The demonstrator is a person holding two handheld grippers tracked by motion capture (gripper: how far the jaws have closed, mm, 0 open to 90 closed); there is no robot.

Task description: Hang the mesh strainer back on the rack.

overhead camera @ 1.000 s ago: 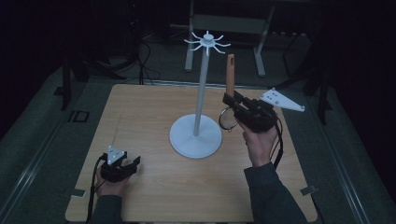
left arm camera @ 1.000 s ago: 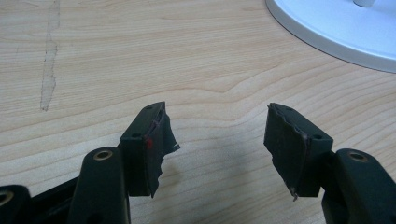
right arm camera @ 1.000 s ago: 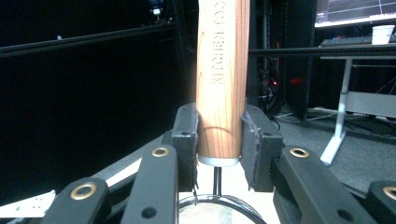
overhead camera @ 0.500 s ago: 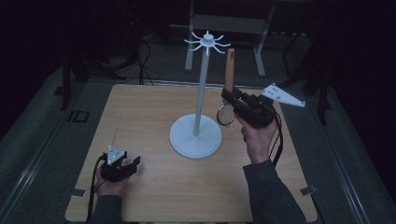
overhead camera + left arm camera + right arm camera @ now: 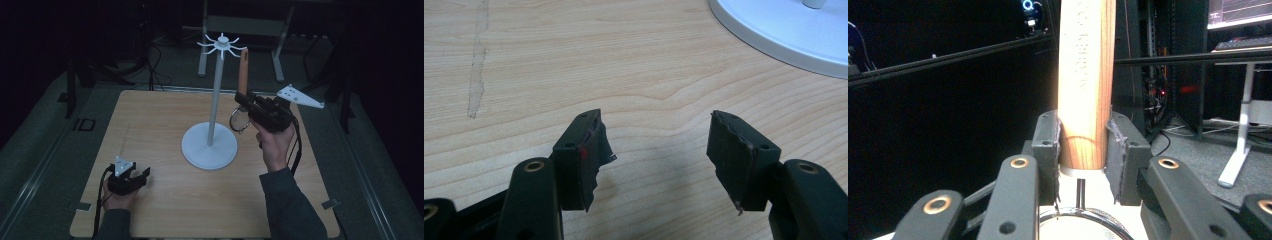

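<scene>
Nearest the table's front edge, the left gripper [image 5: 131, 178] sits low on the wooden table [image 5: 165, 125], jaws spread, nothing between them, bare board ahead. Farther on, the right gripper [image 5: 244, 102] clamps the strainer's wooden handle [image 5: 1084, 85] upright, mesh ring hanging below, just beside the white stand [image 5: 215, 100].
</scene>
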